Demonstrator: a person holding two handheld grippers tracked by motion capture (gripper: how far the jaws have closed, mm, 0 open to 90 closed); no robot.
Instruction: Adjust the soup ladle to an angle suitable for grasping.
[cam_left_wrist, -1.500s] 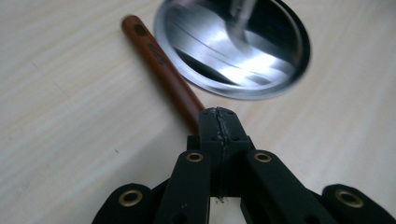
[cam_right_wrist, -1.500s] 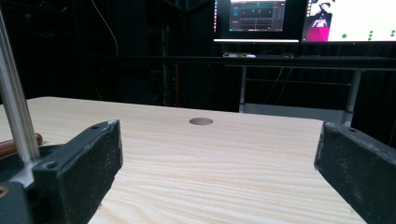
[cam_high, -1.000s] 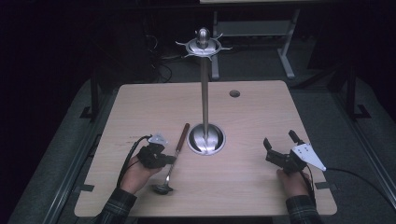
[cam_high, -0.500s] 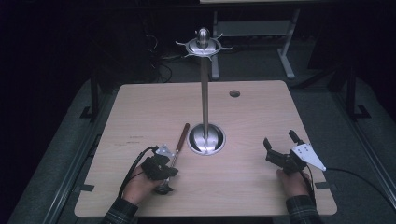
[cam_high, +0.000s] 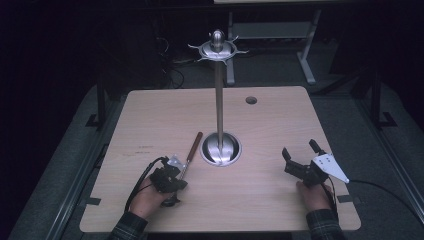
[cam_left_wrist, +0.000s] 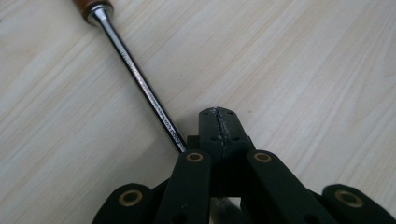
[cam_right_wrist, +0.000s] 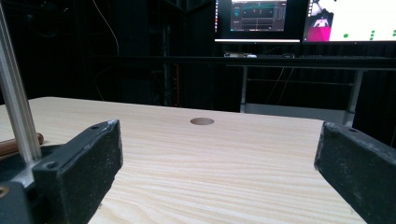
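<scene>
A utensil with a brown wooden handle (cam_high: 196, 142) and a chrome shaft (cam_left_wrist: 140, 81) lies on the wooden table (cam_high: 280, 115), slanting from the stand's base toward the person. My left gripper (cam_high: 169, 182) points down over the shaft's near end. In the left gripper view its jaws (cam_left_wrist: 218, 116) are shut, pad against pad, and the shaft runs under them on their left. My right gripper (cam_high: 300, 149) rests at the front right of the table, open with nothing between its fingers (cam_right_wrist: 219, 158). A tall metal stand (cam_high: 218, 100) rises from a round base (cam_high: 220, 149) to a hooked top (cam_high: 216, 48).
A round cable hole (cam_high: 251, 100) sits near the table's far edge. Bare tabletop lies between the two hands. In the right gripper view the stand's pole (cam_right_wrist: 16, 116) rises at the left, and lit monitors (cam_right_wrist: 259, 16) stand beyond the table. Dark floor surrounds the table.
My left hand has drawn a little toward the person, so the gripper now covers the utensil's near end. The right hand and the utensil have not moved.
</scene>
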